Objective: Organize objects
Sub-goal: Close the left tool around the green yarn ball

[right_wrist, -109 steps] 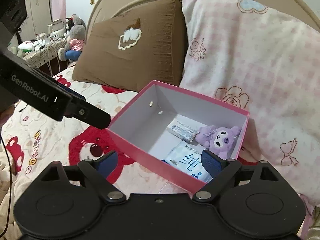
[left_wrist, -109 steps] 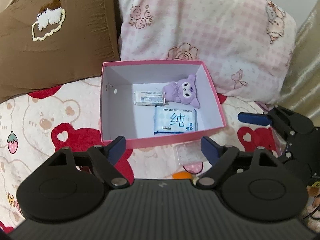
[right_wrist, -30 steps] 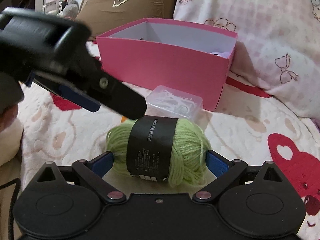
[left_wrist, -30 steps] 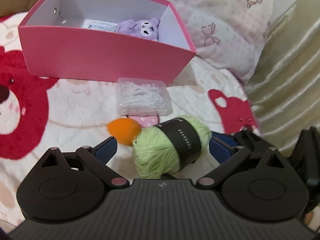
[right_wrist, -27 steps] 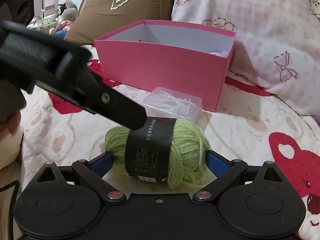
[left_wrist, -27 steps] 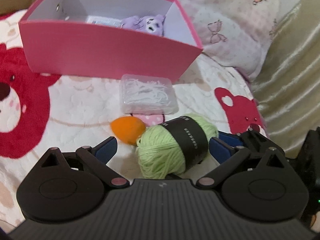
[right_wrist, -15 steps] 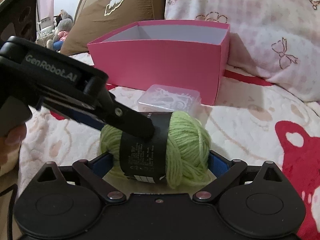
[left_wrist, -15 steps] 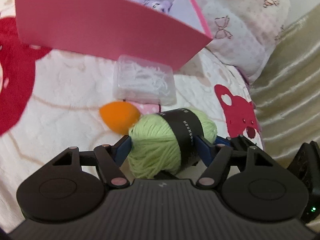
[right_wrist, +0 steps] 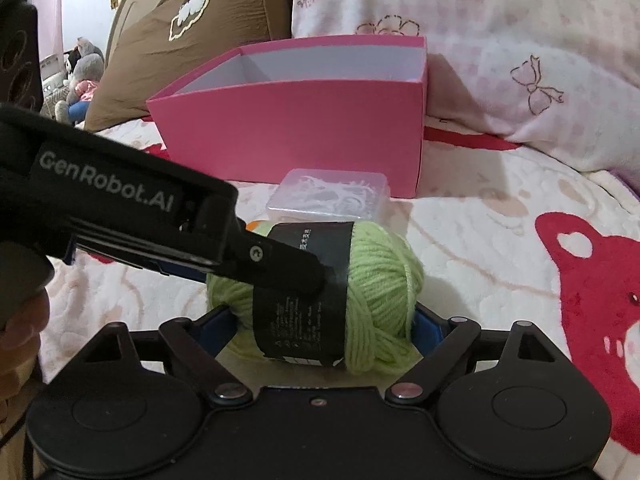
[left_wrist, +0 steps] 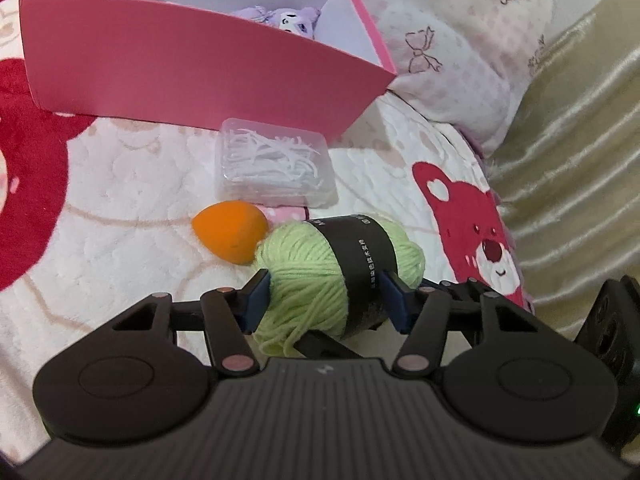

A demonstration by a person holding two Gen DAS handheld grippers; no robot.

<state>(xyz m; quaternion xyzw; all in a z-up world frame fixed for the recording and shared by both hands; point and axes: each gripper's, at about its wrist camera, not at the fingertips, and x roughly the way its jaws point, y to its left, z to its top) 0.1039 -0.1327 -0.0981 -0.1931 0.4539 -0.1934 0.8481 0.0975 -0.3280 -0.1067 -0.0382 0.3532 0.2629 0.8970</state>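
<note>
1. Gripping the green yarn ball (left_wrist: pixel 320 276), the left gripper (left_wrist: pixel 326 294) has both blue pads pressed into it: one pad sinks into the bare yarn on the left, the other bears on the black paper band (left_wrist: pixel 366 260) on the right.
2. The yarn ball lies on the bear-print bedspread (left_wrist: pixel 100 240), with the band wrapped around its middle.
3. The orange teardrop sponge (left_wrist: pixel 230 232) lies just left of the yarn ball and touches its far left edge.
4. The clear plastic case (left_wrist: pixel 274 172) of white floss picks sits beyond the sponge and the yarn, close against the near wall of the pink box (left_wrist: pixel 180 80).
5. The pink box stands open-topped on the bedspread; a purple plush toy (left_wrist: pixel 286 20) shows inside at its far right corner.
6. The pink checked pillow (left_wrist: pixel 452 40) rests to the right of and behind the box; a brown pillow (right_wrist: pixel 192 32) lies behind the box on its left in the right wrist view.
7. The right gripper (right_wrist: pixel 324 320) is spread wide, with one blue pad on each side of the yarn ball; contact between these pads and the yarn cannot be confirmed.
8. In the right wrist view, a finger of the left gripper crosses from the left and ends on the black band.
</note>
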